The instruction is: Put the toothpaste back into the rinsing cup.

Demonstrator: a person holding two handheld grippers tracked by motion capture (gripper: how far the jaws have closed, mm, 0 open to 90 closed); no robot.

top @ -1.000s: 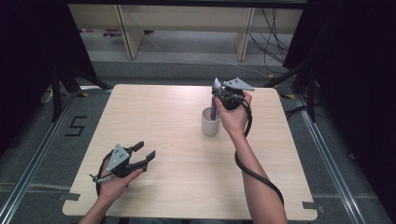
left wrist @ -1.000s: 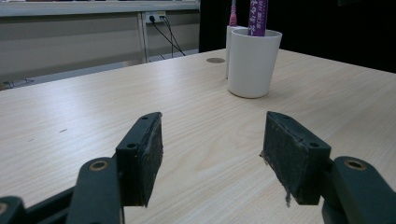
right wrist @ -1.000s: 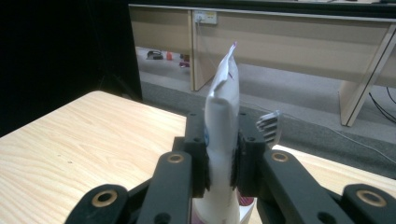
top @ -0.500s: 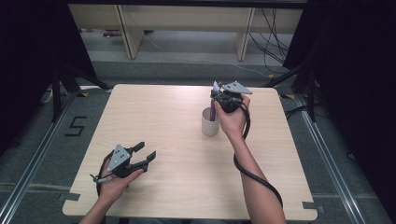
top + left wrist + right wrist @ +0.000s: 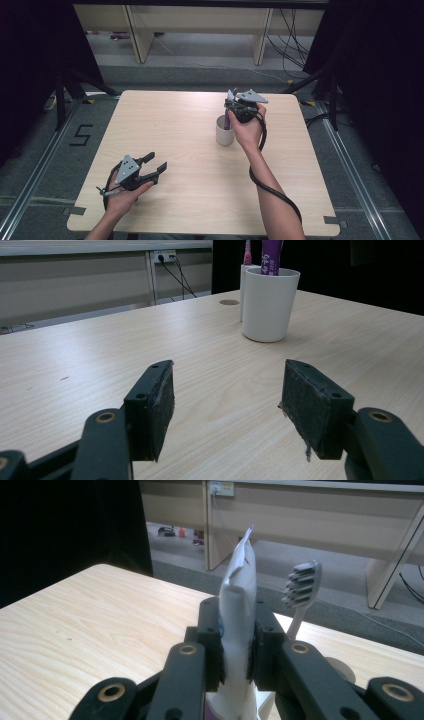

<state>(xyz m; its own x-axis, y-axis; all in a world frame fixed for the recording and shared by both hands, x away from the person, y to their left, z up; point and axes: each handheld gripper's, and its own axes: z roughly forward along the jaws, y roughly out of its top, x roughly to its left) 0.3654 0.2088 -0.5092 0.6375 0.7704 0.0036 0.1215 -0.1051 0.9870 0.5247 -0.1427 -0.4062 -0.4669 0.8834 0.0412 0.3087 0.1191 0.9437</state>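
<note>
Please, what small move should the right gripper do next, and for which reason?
Probably open the jaws and let go. The right gripper is shut on the toothpaste tube, whose lower end already sits inside the white cup beside the toothbrush. The left gripper rests open on the table.

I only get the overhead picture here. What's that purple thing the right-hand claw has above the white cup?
Observer: The right claw is shut on a toothpaste tube, pinching it flat between its pads. The tube's crimped end points up.
Operator: Is anything else next to it?
Observer: Yes, a toothbrush stands upright just beside the tube, bristle head on top.
Operator: And the other claw, is it doing anything?
Observer: The left claw is open with nothing between its pads. It lies low over the table and faces the white cup.
</note>
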